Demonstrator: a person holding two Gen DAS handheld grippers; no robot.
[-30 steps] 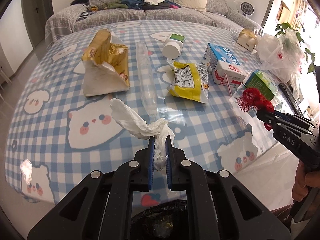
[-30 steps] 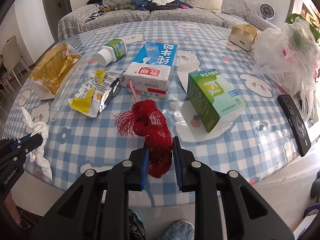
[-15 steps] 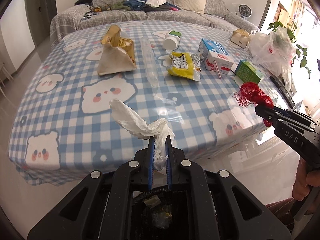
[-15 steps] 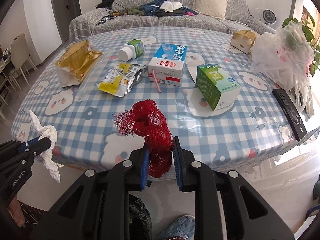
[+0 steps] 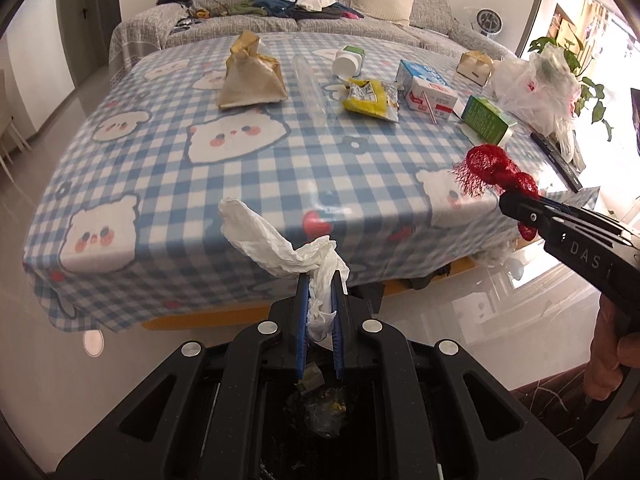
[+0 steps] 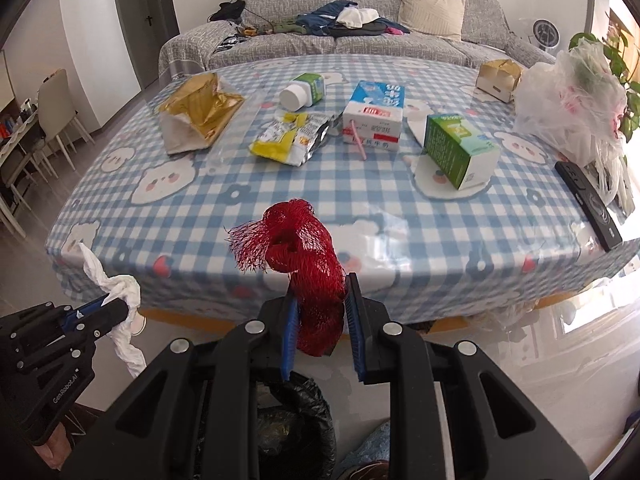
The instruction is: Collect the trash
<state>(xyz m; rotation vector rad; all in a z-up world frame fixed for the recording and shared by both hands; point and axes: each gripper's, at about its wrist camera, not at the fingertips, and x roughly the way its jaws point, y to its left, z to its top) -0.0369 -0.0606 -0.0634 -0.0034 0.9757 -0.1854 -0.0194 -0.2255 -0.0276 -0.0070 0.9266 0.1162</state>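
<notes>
My left gripper (image 5: 320, 284) is shut on a crumpled white tissue (image 5: 276, 244), held off the table's near edge above a black-lined trash bin (image 5: 320, 416). My right gripper (image 6: 320, 292) is shut on a red mesh net (image 6: 296, 248), also in front of the table, with the bin (image 6: 296, 420) below it. The net (image 5: 496, 170) and right gripper (image 5: 508, 202) show at the right of the left wrist view. The tissue (image 6: 116, 292) and left gripper (image 6: 120, 308) show at the left of the right wrist view.
The blue checked table (image 6: 200, 208) holds a gold bag (image 6: 196, 112), a yellow snack wrapper (image 6: 292, 140), a white bottle (image 6: 304, 88), a milk carton (image 6: 374, 114), a green box (image 6: 456, 148), a plastic bag (image 6: 568, 100) and a remote (image 6: 588, 204). A grey sofa (image 6: 360, 40) stands behind.
Both grippers have pulled back from over the table to beyond its near edge, still holding the tissue and the net. The trash bin now shows below them.
</notes>
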